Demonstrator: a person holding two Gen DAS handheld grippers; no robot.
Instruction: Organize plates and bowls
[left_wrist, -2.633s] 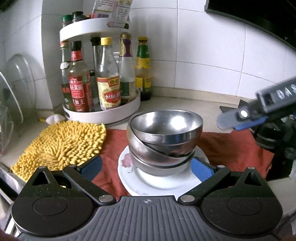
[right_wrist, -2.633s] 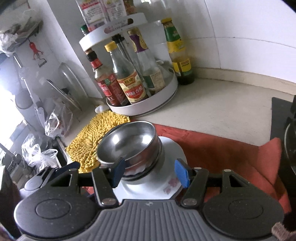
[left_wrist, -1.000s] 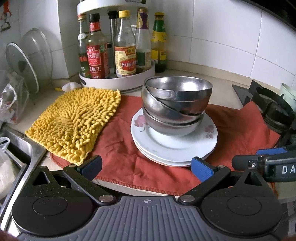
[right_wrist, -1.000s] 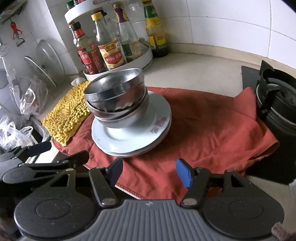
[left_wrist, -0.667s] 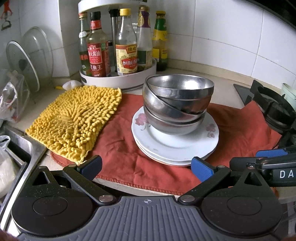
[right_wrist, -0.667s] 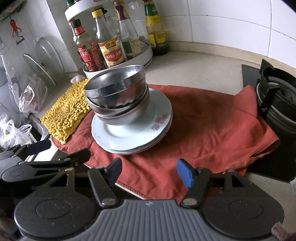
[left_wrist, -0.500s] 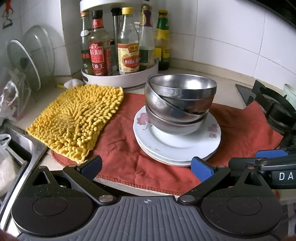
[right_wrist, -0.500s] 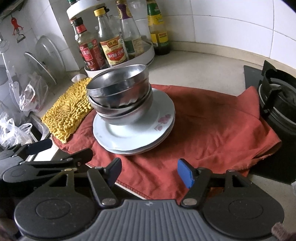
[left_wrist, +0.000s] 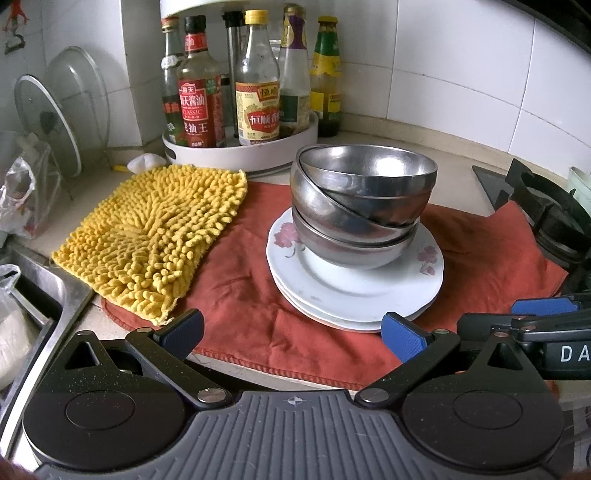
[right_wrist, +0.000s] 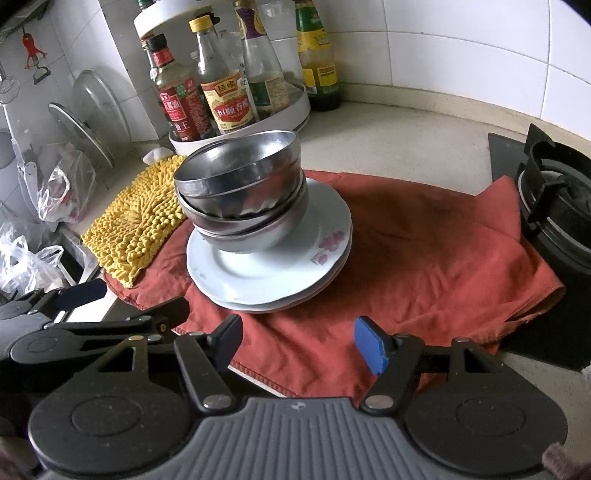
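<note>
Now both tools sit pulled back from the dishes they crowded moments ago: the left hand-held gripper (left_wrist: 291, 332) and the right hand-held gripper (right_wrist: 297, 341) hover at the near desk edge, jaws apart and empty. Beyond them, on the red cloth (left_wrist: 243, 295), the steel bowls (left_wrist: 360, 206) rest nested, the upper ones tilted, on the stacked plates (left_wrist: 354, 288). Stacking looks essentially finished. Farther back stands the bottle rack (left_wrist: 240, 155).

Nested steel bowls (left_wrist: 360, 206) sit askew atop stacked white plates (left_wrist: 354, 291).
</note>
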